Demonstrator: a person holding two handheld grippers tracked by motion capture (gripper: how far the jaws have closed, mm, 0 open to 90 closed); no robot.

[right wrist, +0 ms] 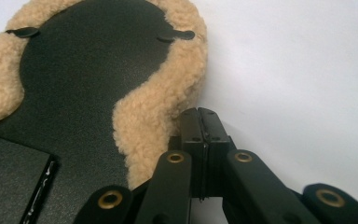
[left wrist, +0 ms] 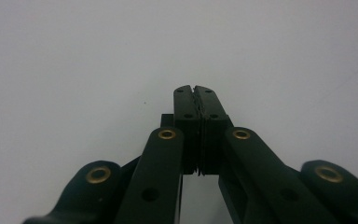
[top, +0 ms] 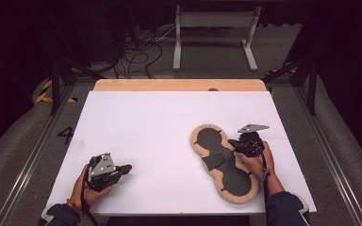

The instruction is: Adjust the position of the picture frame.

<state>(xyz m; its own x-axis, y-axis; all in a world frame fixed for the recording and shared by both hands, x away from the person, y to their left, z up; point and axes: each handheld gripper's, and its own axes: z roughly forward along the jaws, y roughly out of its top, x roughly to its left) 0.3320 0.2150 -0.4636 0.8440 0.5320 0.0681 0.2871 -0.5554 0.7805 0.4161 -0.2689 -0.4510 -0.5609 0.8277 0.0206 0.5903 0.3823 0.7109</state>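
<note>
A fleece-edged black pad [top: 225,162] lies flat on the right half of the white counter [top: 160,127]. The right gripper [top: 238,142] is clenched on nothing, its tips at the pad's fleece edge near the waist. The left gripper [top: 127,167] is also clenched empty, well apart at the counter's near left.

A fleece-edged pad [top: 225,162] lies flat on the counter [top: 169,122], on its right half, running from the middle toward the near right corner. A small flap [top: 213,161] rests on the pad's narrow middle. The right tool [top: 232,142] sits at the pad's right edge, beside that narrow middle, its tip just at the fleece rim [right wrist: 163,116]. The left tool [top: 126,168] lies well apart to the left of the pad, near the counter's near edge, with bare counter ahead of it.
</note>
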